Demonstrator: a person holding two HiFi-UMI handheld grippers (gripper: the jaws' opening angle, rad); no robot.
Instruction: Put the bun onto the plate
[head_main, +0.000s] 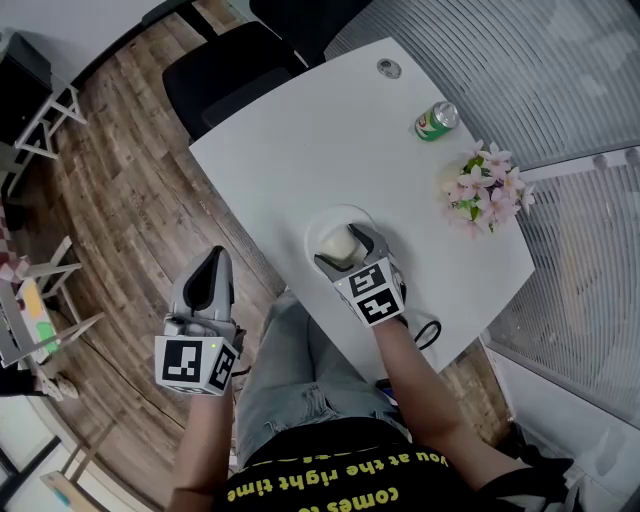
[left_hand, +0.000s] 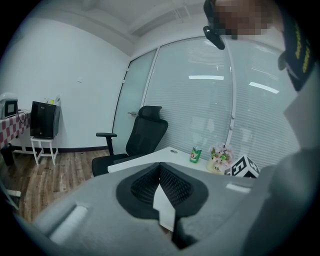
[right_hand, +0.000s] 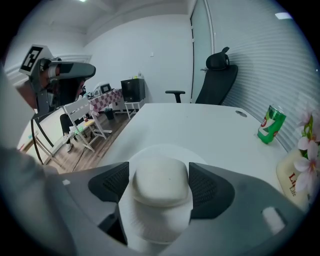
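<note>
A pale round bun (right_hand: 160, 182) sits between the two black pads of my right gripper (right_hand: 159, 186), which is shut on it. Directly beneath it lies the white plate (right_hand: 156, 224), near the table's front edge; I cannot tell whether the bun touches the plate. In the head view the bun (head_main: 338, 244) and right gripper (head_main: 346, 247) are over the plate (head_main: 337, 212). My left gripper (head_main: 211, 268) hangs off the table to the left, above the wooden floor. In its own view the left gripper (left_hand: 160, 176) is shut with nothing in it.
A green can (head_main: 437, 120) and a vase of pink flowers (head_main: 482, 187) stand on the white table (head_main: 300, 140) toward its right edge. A black office chair (head_main: 228, 72) is at the far side. A window wall with blinds runs along the right.
</note>
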